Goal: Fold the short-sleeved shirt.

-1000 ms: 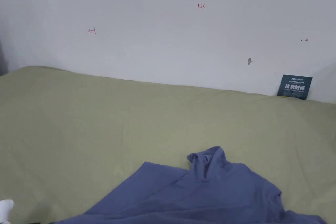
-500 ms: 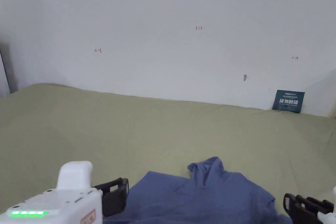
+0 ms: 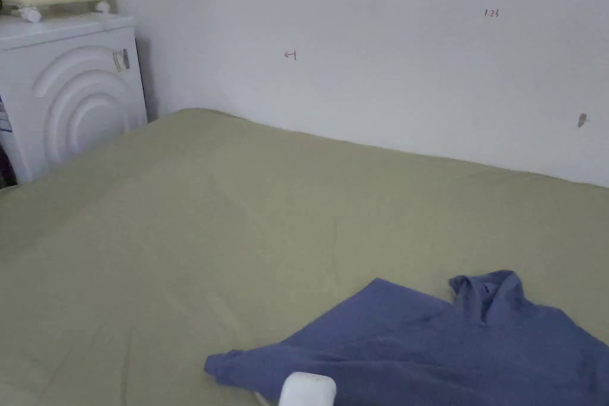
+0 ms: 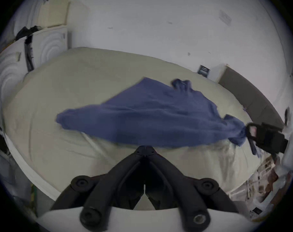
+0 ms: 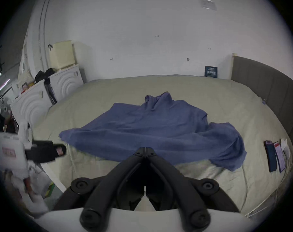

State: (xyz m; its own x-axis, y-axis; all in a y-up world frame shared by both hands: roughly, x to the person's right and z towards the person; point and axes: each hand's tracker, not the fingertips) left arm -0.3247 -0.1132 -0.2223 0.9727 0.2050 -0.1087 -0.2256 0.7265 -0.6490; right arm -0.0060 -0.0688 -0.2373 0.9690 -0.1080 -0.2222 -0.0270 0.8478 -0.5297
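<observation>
At the near edge of the bed (image 5: 201, 93), the left gripper (image 4: 145, 149) and the right gripper (image 5: 145, 150) both have their jaws pressed together, tips right at the hem of the blue shirt (image 5: 150, 128). I cannot tell whether cloth is caught between them. Just beyond, the shirt lies rumpled on the green sheet with its long axis side to side and its collar (image 3: 484, 288) toward the wall. The left gripper is nearer the shirt's left end and the right gripper is at its bunched right end, so flattening it looks like a pull outward along that axis. Compared with half a second ago, the head camera has swung left. A white cabinet (image 3: 77, 92) has come into view, both black jaws have dropped below the frame, and the shirt's left corner now trails out to a point.
</observation>
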